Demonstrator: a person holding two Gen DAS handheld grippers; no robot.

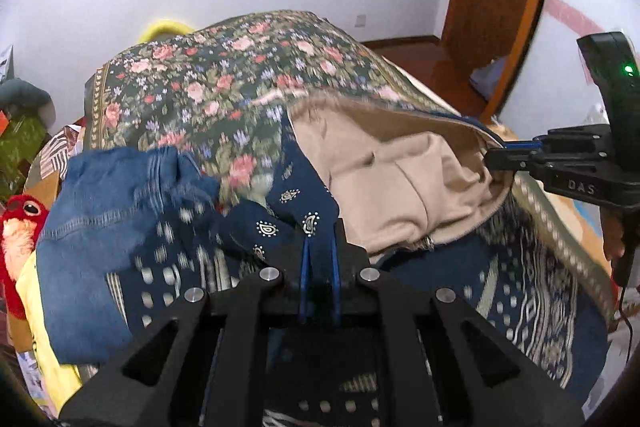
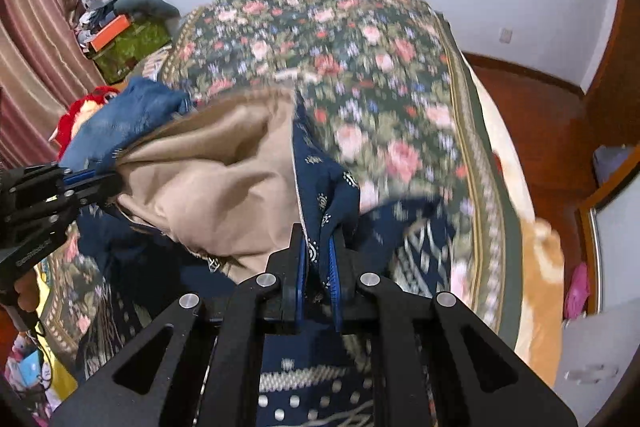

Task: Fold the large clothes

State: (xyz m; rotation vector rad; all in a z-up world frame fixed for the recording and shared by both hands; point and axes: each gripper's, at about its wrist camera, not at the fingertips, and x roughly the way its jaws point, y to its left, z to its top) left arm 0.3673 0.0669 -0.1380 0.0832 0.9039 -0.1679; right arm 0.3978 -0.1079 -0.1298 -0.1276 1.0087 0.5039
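Two grippers engaged | left gripper (image 1: 319,247) pinching navy paisley garment (image 1: 288,211) | right gripper (image 2: 319,255) pinching same garment | floral bedspread (image 1: 208,83) beneath.

The navy paisley-printed garment with matt beige cloth lining (image 1: 400,187) is soft and woven; beside it lies coarse blue denim (image 1: 100,227); behind it, glossy brown wooden flooring (image 2: 532,99).
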